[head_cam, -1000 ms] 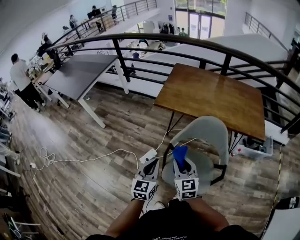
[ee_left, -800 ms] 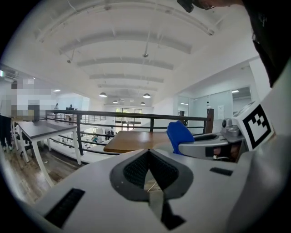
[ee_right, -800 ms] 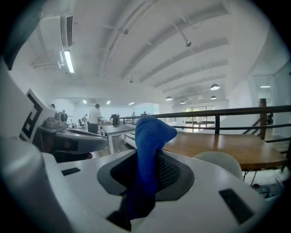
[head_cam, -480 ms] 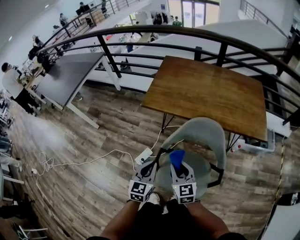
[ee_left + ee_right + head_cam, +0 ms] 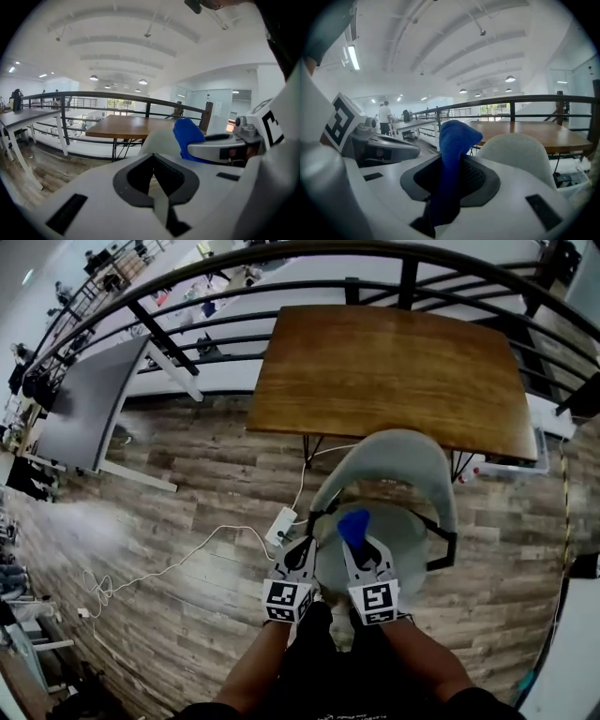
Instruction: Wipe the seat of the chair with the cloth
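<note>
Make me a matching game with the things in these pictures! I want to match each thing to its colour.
Things:
1. cloth
2. chair
3. table
4. power strip

Colours:
A. brown wood
B. white
C. bright blue
D. pale grey

Right pairs: 1-C, 2-D, 3-A, 4-B.
</note>
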### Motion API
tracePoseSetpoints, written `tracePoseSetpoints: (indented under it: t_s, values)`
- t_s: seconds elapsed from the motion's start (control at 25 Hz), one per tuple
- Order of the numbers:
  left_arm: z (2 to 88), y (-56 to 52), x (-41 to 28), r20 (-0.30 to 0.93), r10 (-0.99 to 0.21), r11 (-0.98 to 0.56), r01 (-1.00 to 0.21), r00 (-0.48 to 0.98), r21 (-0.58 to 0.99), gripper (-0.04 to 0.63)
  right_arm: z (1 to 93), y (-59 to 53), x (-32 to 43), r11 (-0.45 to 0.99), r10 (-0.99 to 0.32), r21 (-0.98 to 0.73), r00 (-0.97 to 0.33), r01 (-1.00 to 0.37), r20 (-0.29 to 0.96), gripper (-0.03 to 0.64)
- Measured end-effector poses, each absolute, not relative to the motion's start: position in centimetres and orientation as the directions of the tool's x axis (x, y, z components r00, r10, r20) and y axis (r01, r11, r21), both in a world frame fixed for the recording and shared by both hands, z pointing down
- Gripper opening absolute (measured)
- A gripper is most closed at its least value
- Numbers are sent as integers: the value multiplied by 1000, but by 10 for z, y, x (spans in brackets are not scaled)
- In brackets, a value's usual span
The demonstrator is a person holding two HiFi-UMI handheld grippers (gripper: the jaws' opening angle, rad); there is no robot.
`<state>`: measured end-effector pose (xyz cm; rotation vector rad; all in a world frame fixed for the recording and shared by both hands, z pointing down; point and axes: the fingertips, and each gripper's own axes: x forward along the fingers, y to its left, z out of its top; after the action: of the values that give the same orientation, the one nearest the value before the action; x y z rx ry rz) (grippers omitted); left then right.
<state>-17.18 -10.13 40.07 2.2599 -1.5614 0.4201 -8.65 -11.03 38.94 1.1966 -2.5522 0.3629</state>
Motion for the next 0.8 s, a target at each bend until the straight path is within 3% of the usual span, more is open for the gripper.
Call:
tracePoseSetpoints:
  t_s: [0.8]
  values:
    - [546,-172,-138,478,-742,-387,-883,470,267,5,557,-183,-86,489,-698,-161,-495,-857,518,98]
